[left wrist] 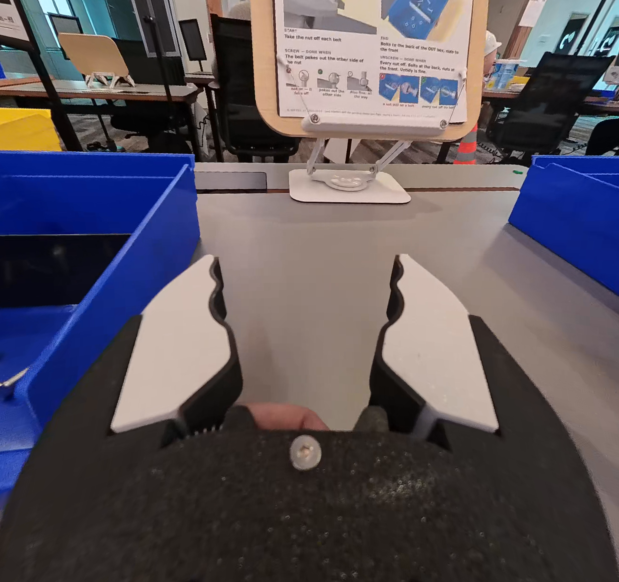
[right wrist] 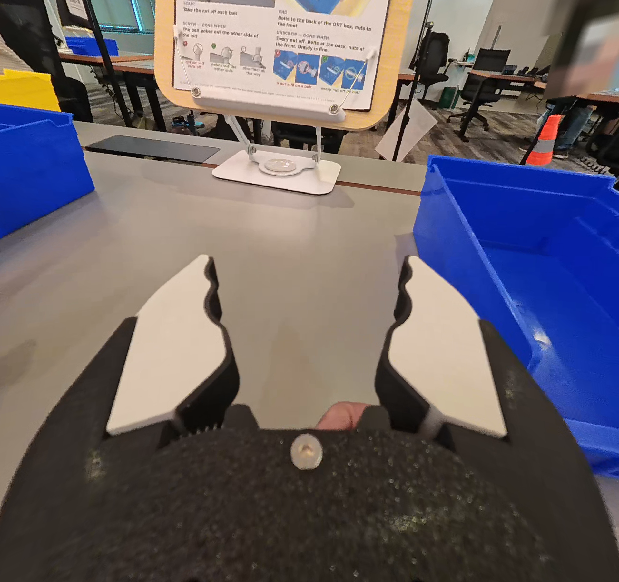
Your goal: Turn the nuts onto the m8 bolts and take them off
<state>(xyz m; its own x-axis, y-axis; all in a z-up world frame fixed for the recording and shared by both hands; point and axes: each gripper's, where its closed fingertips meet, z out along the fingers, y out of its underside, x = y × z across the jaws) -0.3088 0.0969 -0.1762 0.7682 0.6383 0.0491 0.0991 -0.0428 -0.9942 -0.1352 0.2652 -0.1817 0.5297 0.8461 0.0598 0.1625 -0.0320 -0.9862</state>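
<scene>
My left gripper [left wrist: 306, 264] is open and empty above the grey table [left wrist: 318, 247]. A blue bin [left wrist: 110, 264] stands just left of it, with a dark panel inside and a small metal piece [left wrist: 11, 383] at its near left edge. My right gripper [right wrist: 308, 264] is open and empty over the same table [right wrist: 268, 237]. A second blue bin [right wrist: 519, 264] stands just right of it; the part of its inside that shows holds nothing. No nuts or bolts show clearly in either view.
An instruction sheet on a wooden board with a white stand [left wrist: 350, 185] stands at the table's far edge, also in the right wrist view [right wrist: 278, 172]. The right bin shows at the left view's right edge [left wrist: 569, 210]. A yellow bin [left wrist: 26, 130], office chairs and an orange cone [right wrist: 544, 142] lie beyond.
</scene>
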